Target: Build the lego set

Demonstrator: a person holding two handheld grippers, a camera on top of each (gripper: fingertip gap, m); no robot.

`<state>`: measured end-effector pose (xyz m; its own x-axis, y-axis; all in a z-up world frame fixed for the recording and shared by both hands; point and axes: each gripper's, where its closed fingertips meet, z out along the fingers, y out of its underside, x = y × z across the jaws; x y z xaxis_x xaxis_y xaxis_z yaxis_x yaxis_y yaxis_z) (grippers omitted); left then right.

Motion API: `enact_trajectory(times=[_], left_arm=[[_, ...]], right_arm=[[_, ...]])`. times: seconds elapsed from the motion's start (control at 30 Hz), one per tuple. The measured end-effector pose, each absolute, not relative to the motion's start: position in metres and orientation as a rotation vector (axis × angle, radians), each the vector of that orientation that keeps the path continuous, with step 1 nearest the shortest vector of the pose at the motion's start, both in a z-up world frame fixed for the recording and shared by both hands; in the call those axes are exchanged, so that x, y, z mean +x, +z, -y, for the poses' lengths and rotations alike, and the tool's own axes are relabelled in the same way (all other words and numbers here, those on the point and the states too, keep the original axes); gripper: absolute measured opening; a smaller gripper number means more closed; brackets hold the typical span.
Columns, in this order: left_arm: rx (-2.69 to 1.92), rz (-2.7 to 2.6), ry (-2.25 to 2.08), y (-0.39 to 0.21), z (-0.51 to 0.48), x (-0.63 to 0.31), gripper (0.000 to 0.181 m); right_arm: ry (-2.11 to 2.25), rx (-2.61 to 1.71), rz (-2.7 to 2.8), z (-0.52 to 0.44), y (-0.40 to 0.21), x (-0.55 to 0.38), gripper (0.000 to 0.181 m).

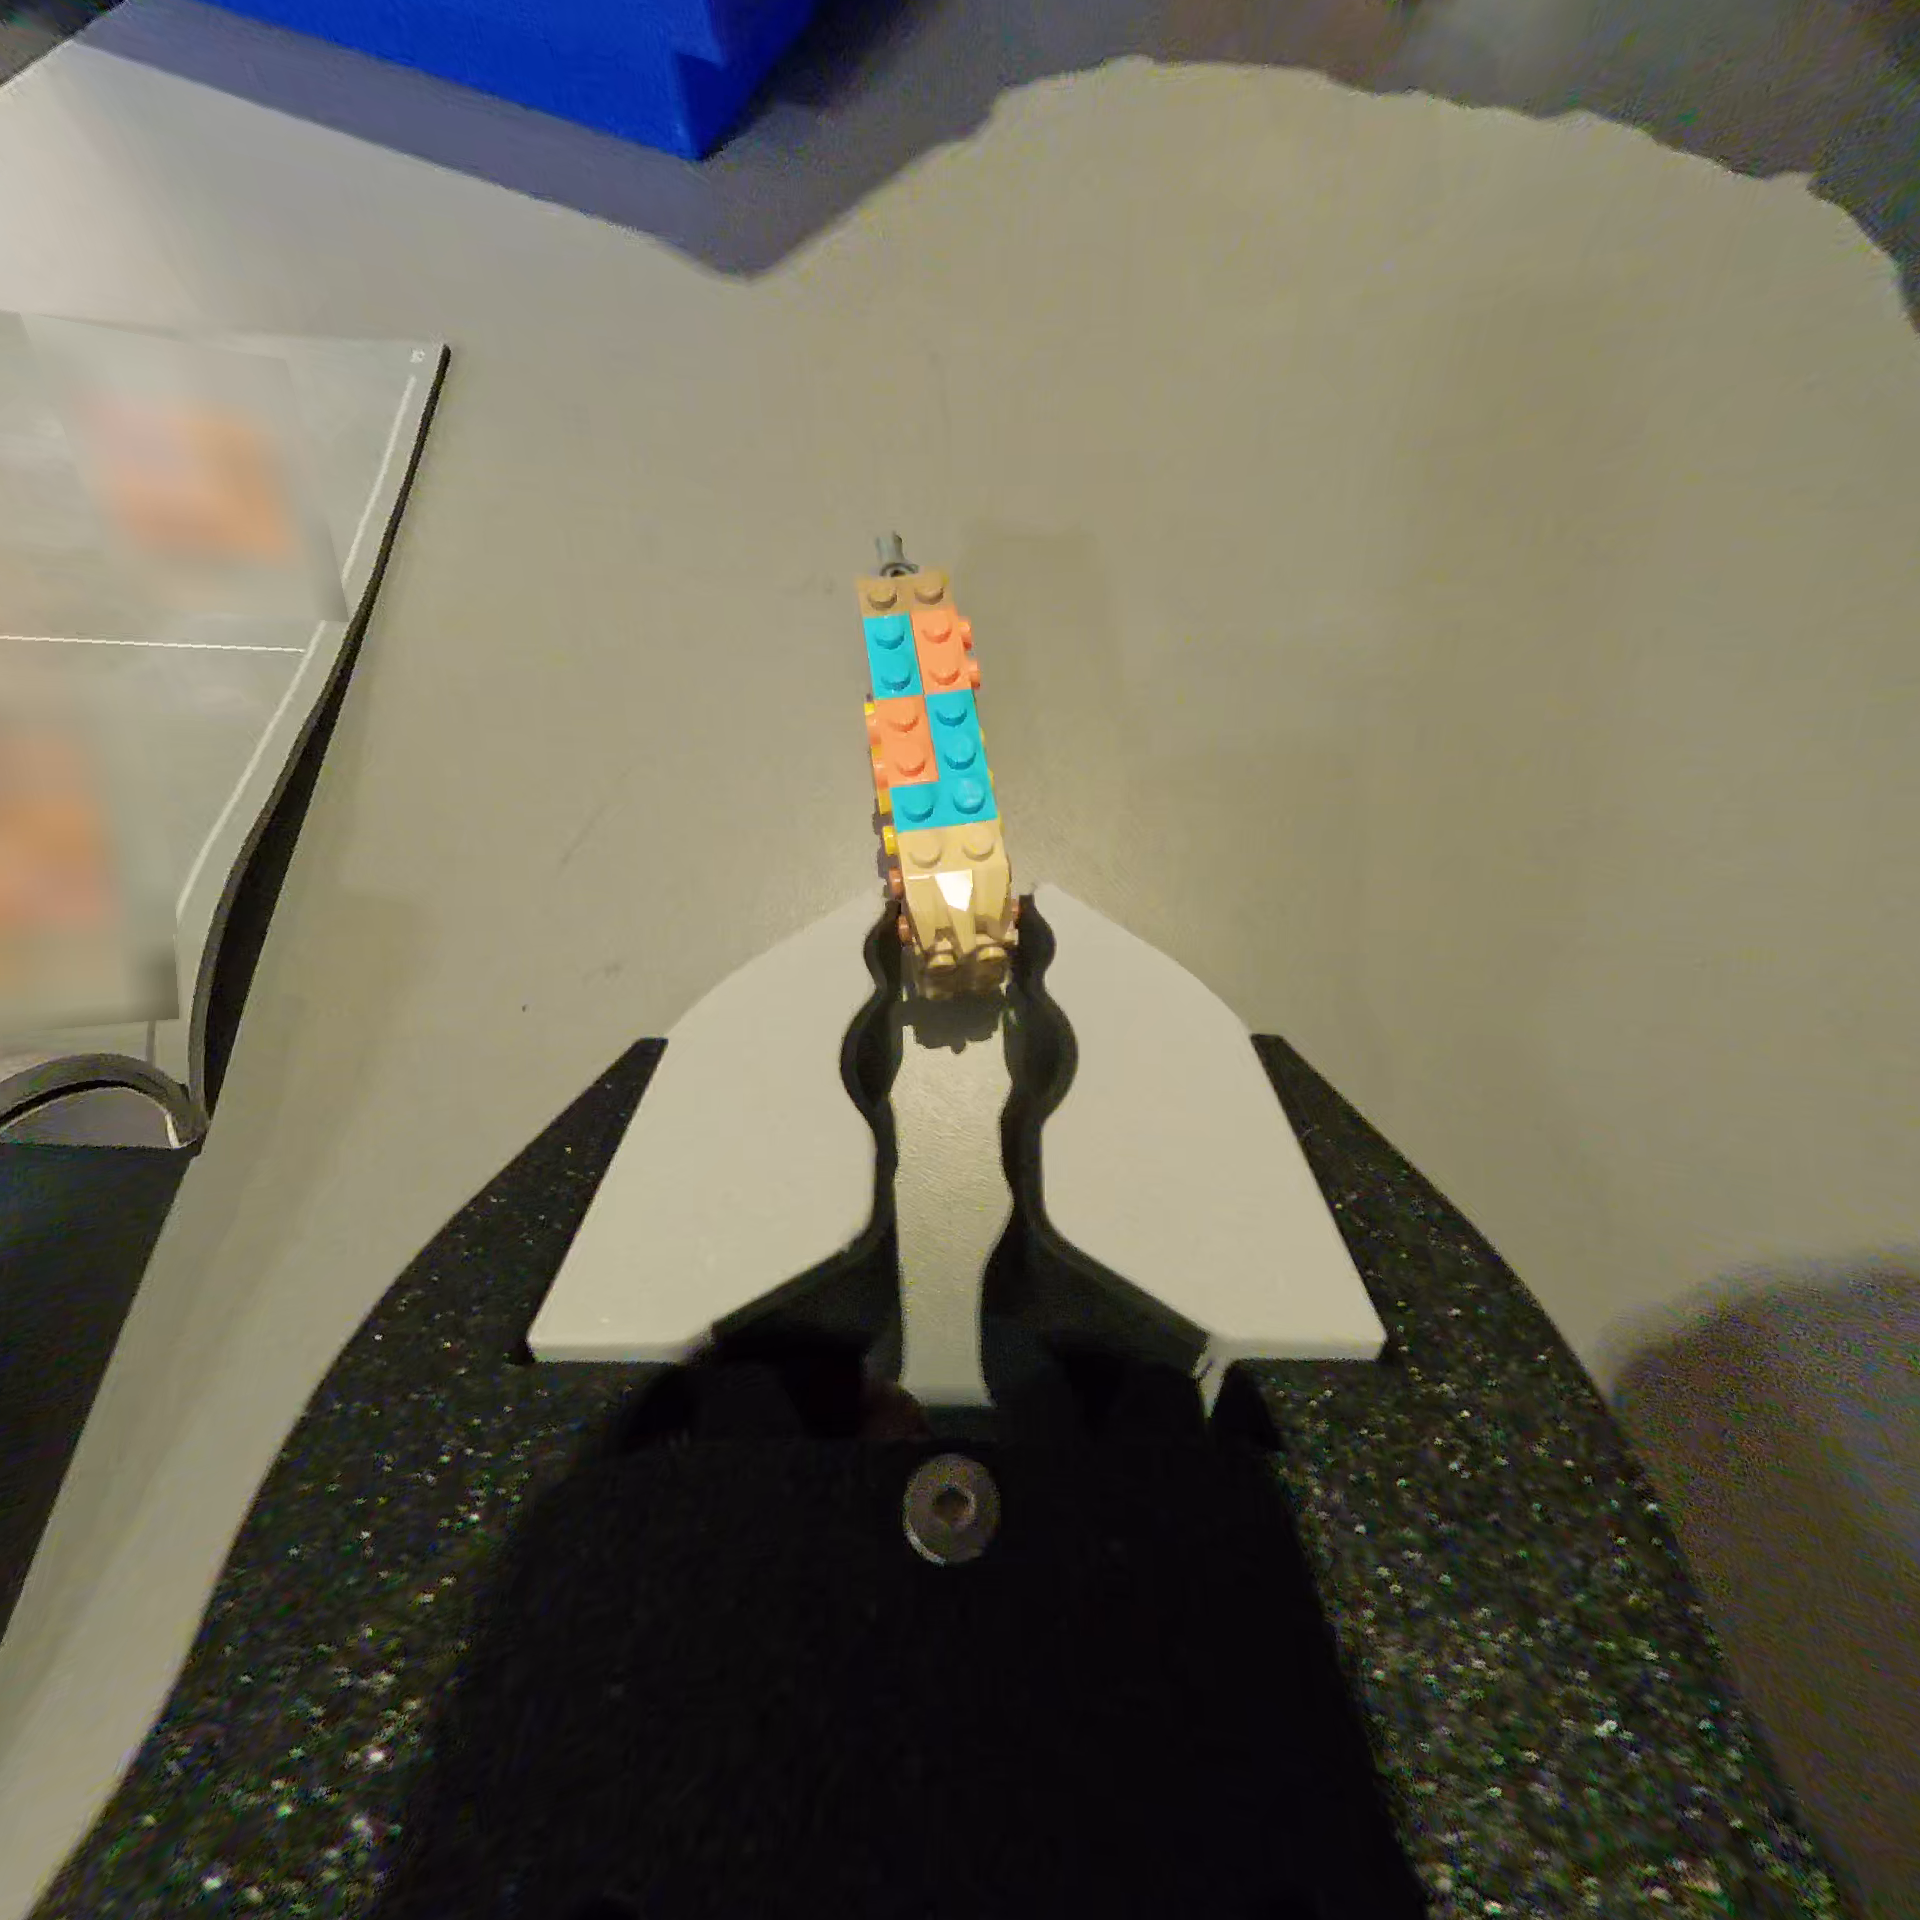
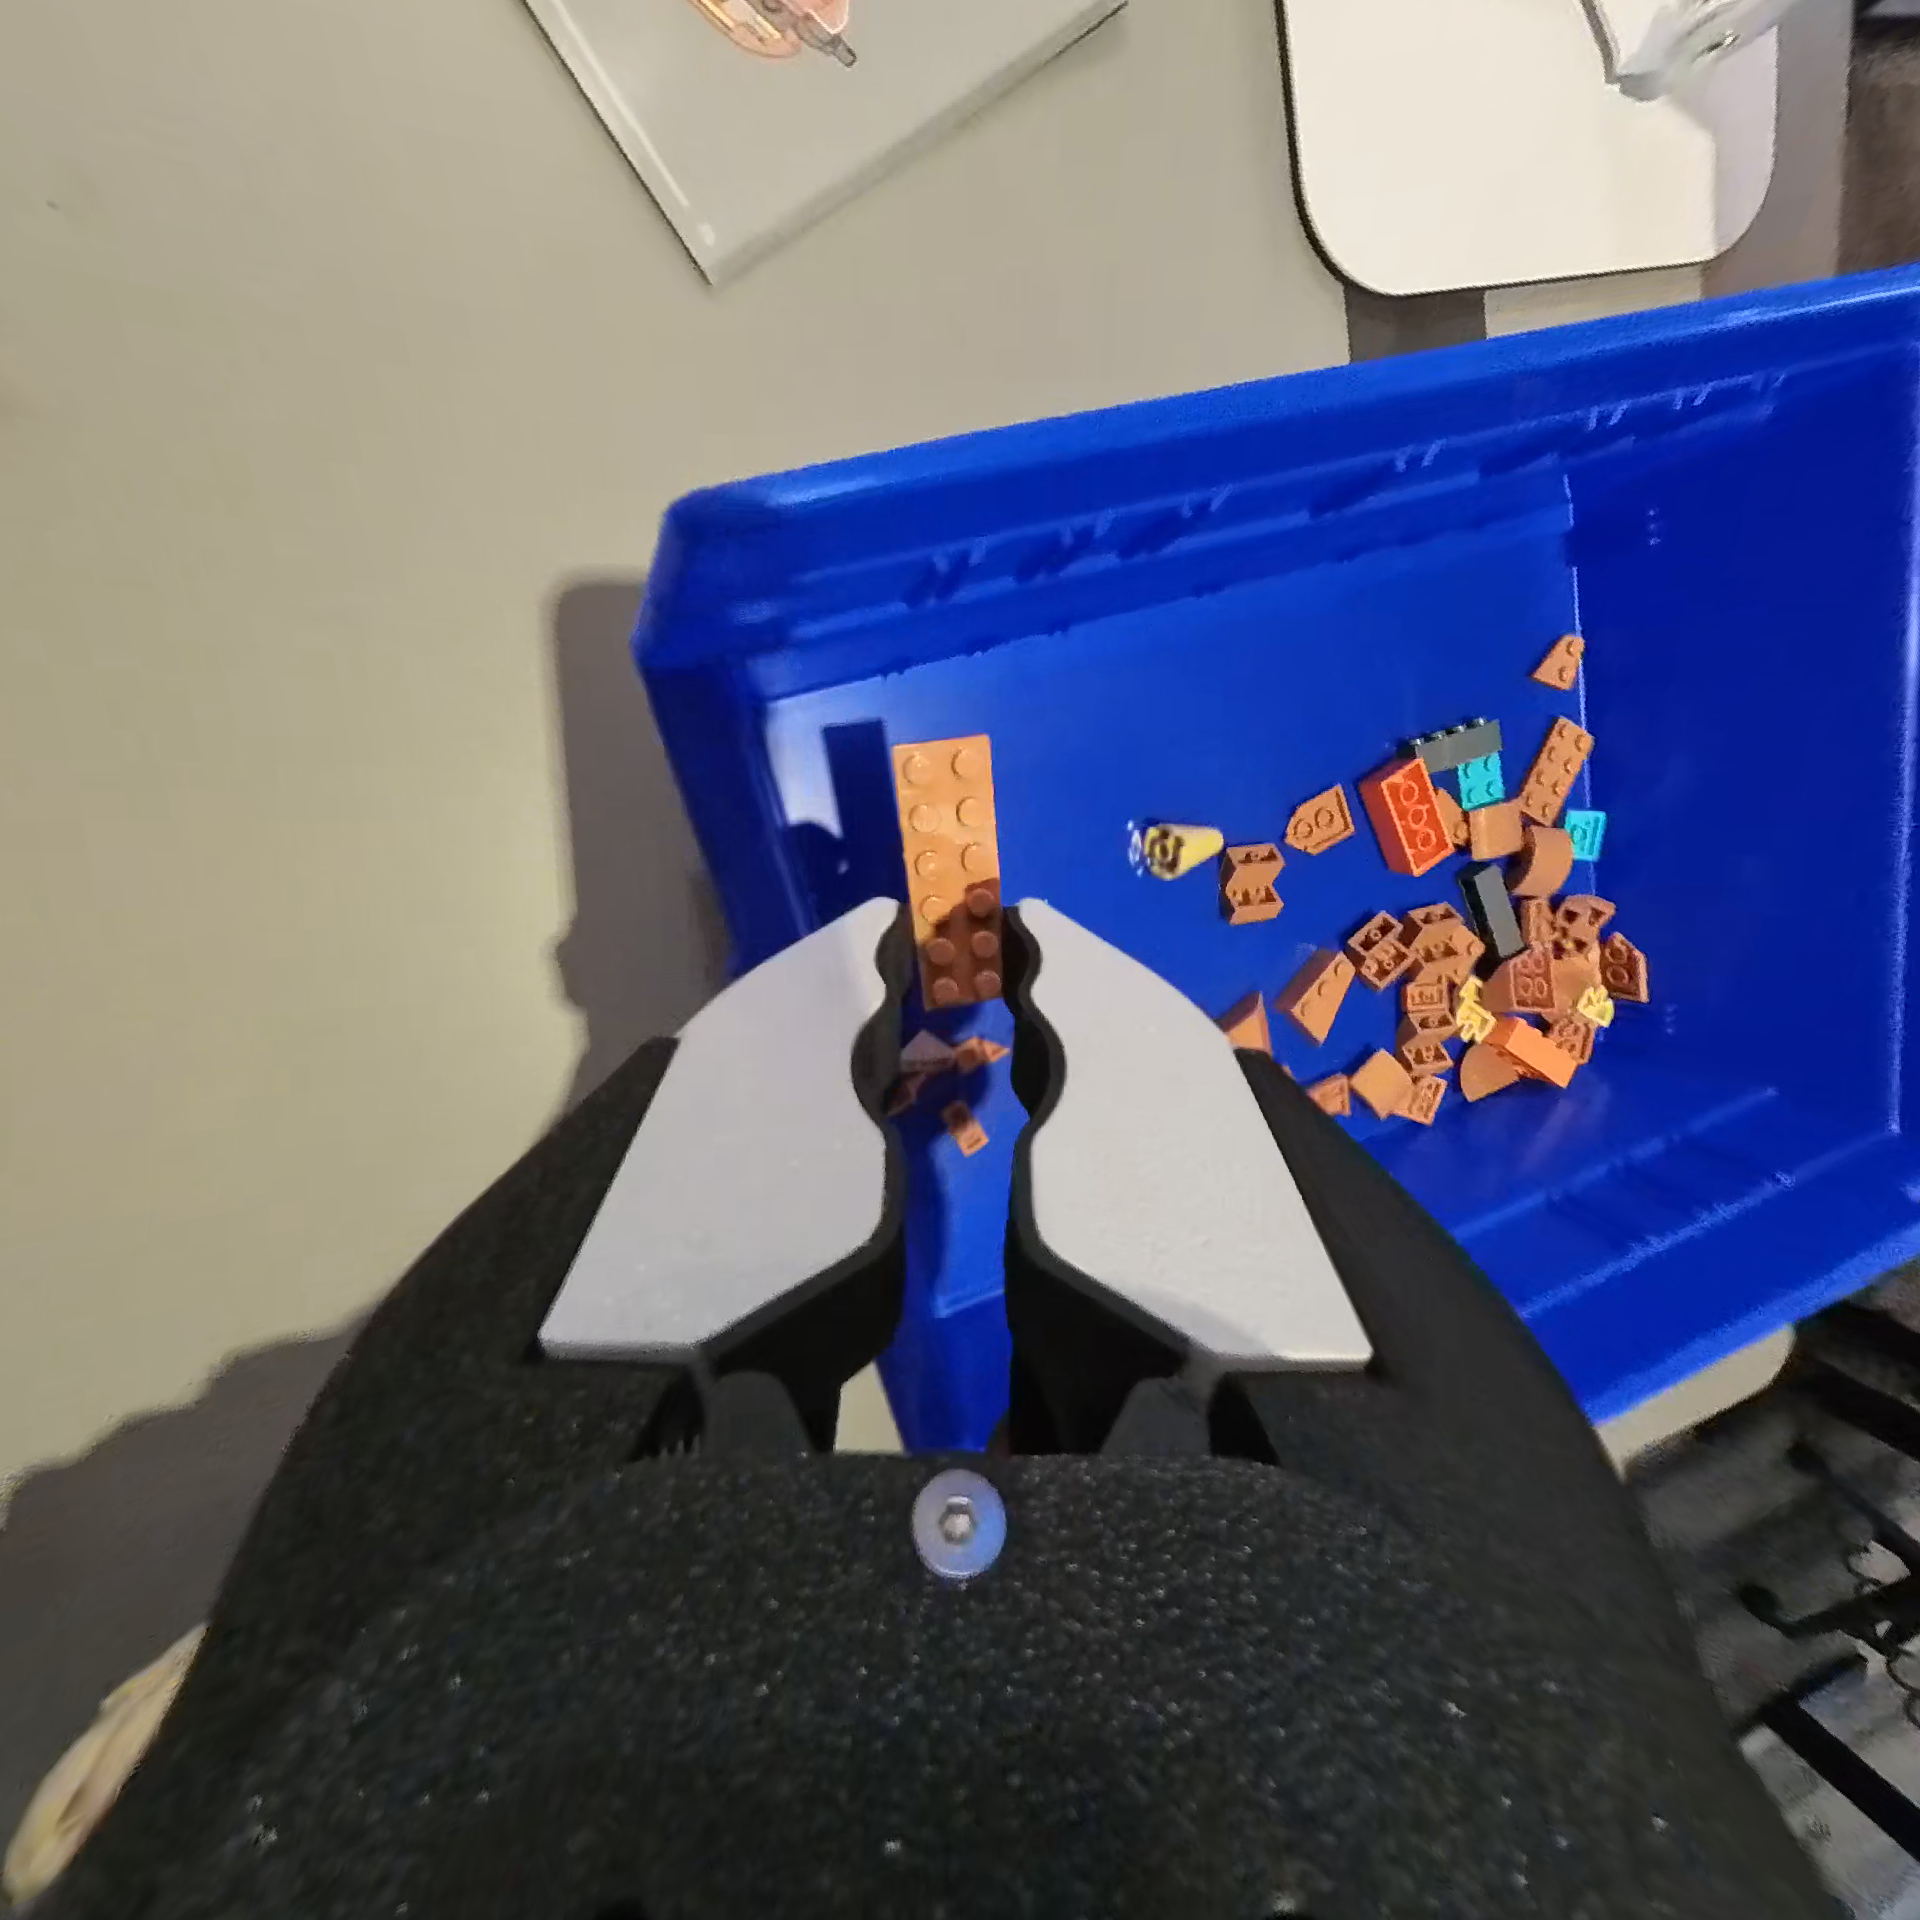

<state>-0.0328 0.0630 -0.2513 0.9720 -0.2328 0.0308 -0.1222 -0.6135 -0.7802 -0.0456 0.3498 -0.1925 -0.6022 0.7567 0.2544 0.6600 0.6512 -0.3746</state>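
In the left wrist view my left gripper [image 1: 956,920] is shut on the tan near end of a long narrow lego build [image 1: 928,727] of teal, orange and tan bricks, which points away over the grey table. In the right wrist view my right gripper [image 2: 958,914] is shut on the near end of an orange 2-wide lego plate [image 2: 948,821] and holds it above the left end of a blue bin [image 2: 1226,499]. A pile of loose orange, teal, black and yellow bricks [image 2: 1475,966] lies on the bin floor to the right.
A grey instruction booklet [image 1: 187,665] lies on the table to the left of the build; it also shows in the right wrist view [image 2: 831,125]. A corner of the blue bin [image 1: 582,62] is at the far top. A white rounded object [image 2: 1507,145] lies behind the bin. My hands' fingertips stand some 30 cm from each other.
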Motion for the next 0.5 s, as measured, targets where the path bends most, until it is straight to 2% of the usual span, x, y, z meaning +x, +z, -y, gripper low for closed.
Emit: enact_trajectory(times=[0.27, 0.5], left_arm=[[-2.239, -0.229, -0.221, -0.251, -0.064, -0.033, 0.021], [-2.239, -0.234, -0.232, -0.251, -0.064, -0.032, 0.021]], right_arm=[[0.347, -1.158, 2.483, -0.351, -0.214, -0.057, 0.016], [0.341, -1.194, 2.402, -0.361, -0.196, -0.059, 0.026]])
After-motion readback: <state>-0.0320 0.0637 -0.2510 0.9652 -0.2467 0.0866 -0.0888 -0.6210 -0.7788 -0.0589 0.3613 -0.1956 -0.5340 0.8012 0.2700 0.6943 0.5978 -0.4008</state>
